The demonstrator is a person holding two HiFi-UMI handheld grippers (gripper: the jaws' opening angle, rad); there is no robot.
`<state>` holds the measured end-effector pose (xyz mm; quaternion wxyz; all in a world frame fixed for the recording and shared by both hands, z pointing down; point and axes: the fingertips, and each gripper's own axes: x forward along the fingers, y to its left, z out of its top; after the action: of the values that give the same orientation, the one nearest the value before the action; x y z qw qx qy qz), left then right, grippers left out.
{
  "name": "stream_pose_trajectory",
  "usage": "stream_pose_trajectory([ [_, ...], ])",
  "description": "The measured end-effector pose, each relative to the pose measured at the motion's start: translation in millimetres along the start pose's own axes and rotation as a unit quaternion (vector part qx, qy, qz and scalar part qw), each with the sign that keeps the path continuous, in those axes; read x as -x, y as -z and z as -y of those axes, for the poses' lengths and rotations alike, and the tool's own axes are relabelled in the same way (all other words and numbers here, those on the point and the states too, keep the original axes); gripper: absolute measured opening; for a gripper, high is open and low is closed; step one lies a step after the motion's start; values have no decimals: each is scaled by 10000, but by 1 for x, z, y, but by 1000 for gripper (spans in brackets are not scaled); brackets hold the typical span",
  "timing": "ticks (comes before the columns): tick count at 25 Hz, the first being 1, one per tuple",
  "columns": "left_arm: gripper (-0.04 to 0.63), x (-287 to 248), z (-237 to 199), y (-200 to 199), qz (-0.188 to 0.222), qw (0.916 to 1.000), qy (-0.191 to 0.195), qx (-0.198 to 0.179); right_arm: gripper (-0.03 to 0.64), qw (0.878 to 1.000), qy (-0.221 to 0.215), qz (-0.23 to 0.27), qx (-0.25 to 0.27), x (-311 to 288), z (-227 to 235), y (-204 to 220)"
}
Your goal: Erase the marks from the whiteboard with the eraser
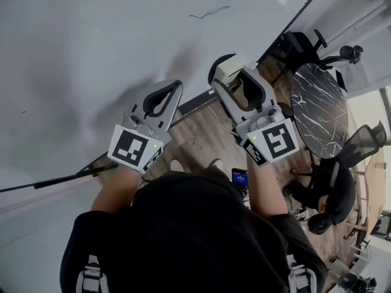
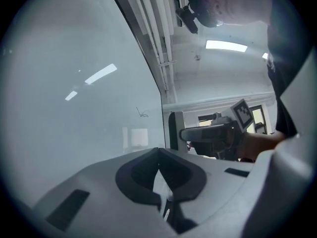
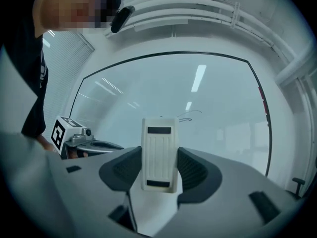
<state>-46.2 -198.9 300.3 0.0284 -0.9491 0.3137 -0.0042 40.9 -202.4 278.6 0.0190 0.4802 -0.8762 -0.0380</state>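
Currently the right gripper (image 3: 159,166) has its fingers clamped on the eraser (image 3: 159,145), whose long axis runs out along the fingers toward the whiteboard (image 1: 91,54). The marks (image 3: 190,115) lie ahead of the fingertips, just beyond the eraser's far end and slightly to its right. The left gripper (image 2: 159,171) is closed on nothing and sits farther from the marks. Only the head view shows the bare board between eraser and marks. No view confirms that the eraser touches the board.
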Motion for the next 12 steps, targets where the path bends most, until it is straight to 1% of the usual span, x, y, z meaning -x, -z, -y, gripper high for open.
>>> stream_pose_trajectory([
  [2,3,-5,-6,-2,2,9999,-141,-27,224,9999,-70,63,72,-11,4,-8],
  [6,3,-10,-6,-6,118,9983,-558,-116,224,9990,-324,219,220,-21,5,-14],
  [9,3,-13,-1,-13,200,9959,-858,-202,224,9974,-492,384,355,-24,3,-23],
  [12,3,-11,-11,-25,236,9924,-1189,-224,224,9952,-614,528,550,-41,0,-42],
])
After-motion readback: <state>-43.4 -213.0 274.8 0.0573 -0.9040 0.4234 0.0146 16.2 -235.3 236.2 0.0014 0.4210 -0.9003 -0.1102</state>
